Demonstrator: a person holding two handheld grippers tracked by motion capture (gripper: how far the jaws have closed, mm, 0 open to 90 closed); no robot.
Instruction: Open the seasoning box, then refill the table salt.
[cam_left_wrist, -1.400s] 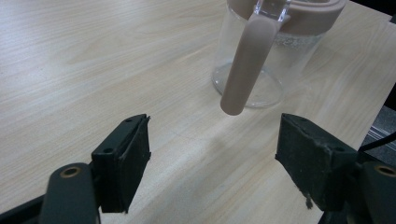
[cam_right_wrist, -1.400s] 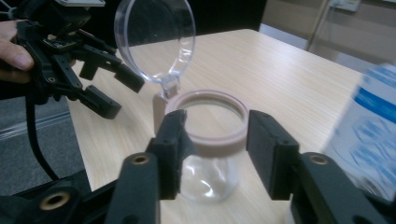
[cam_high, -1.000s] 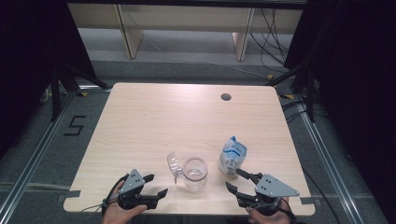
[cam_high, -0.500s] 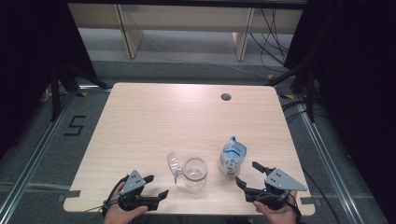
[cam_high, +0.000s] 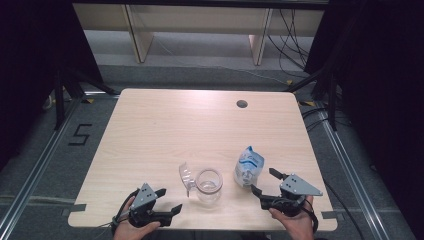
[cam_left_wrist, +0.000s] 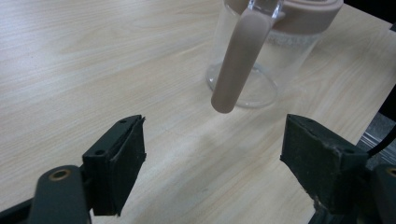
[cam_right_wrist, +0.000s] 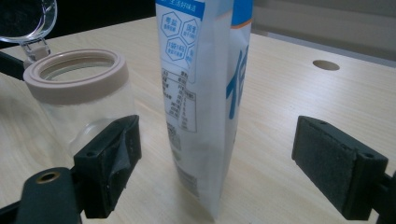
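Even overhead light on counter (cam_high: 165, 130), dark surrounds, soft shadows, slight glare, close-up edges blurred w/ near claw pads soft.

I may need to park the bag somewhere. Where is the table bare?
The far half of the table is bare, from its far edge and cable hole to the jar. The near-left corner is also open. It is crowded near the front edge: jar, bag, left gripper and right gripper.

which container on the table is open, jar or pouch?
The clear jar with the beige rim: its lid is flipped back, mouth exposed. The white-and-blue pouch beside it stands upright and looks closed.
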